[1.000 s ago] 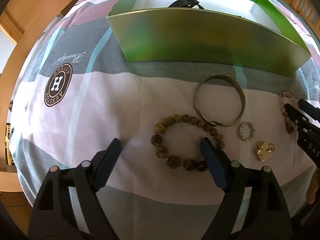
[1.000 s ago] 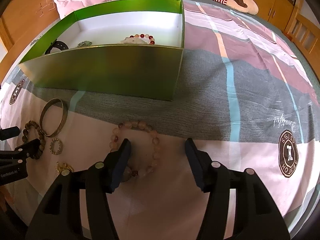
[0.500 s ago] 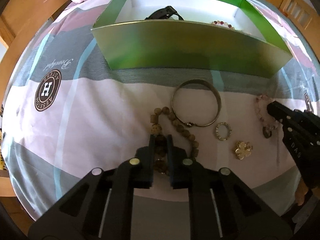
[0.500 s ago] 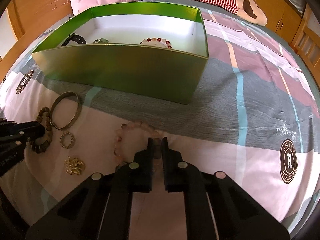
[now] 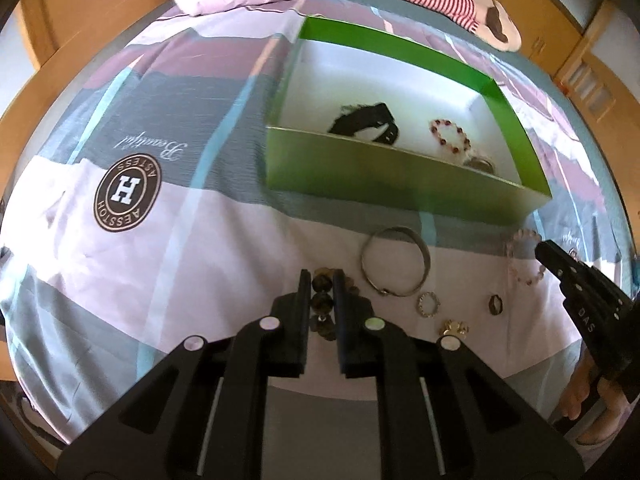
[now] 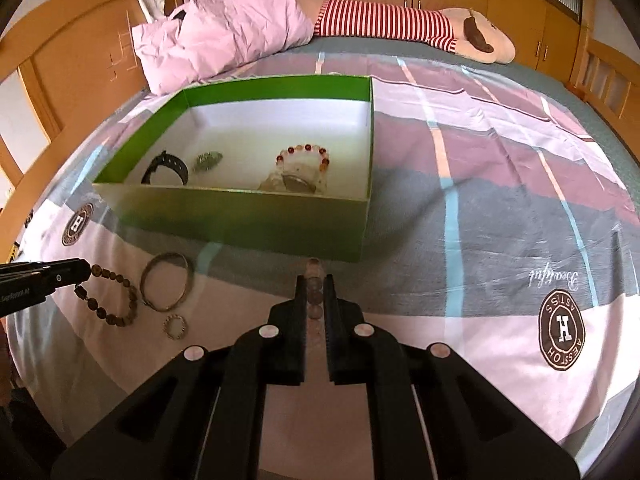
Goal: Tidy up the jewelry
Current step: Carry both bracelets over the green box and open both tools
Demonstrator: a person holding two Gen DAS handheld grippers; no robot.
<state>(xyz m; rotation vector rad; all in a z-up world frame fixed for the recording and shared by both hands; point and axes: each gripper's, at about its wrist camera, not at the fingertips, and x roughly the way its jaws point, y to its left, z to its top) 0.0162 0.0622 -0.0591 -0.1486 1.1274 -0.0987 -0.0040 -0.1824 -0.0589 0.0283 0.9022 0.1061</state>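
Note:
My left gripper (image 5: 322, 280) is shut on a brown bead bracelet (image 5: 322, 302), which hangs from its tips above the bedspread; it also shows in the right wrist view (image 6: 114, 300). My right gripper (image 6: 315, 284) is shut on a pale pink bead bracelet (image 6: 314, 294), seen from the left wrist view (image 5: 522, 256) too. A green box (image 6: 240, 220) with a white inside holds a black strap (image 6: 166, 168), a red-and-white bead bracelet (image 6: 304, 154) and other pieces. A metal bangle (image 5: 396, 260), a small ring (image 5: 429, 304), a dark ring (image 5: 495, 303) and a gold flower piece (image 5: 454, 327) lie on the bedspread.
The bedspread is pink, grey and blue with round logo prints (image 5: 127, 196). A pink pillow (image 6: 224, 28) and a striped plush toy (image 6: 400, 24) lie behind the box. Wooden bed rails (image 6: 80, 52) run along the sides.
Both grippers went from open around their bracelets to shut on them, then rose with the bracelets. The box interior now shows more fully in both views.

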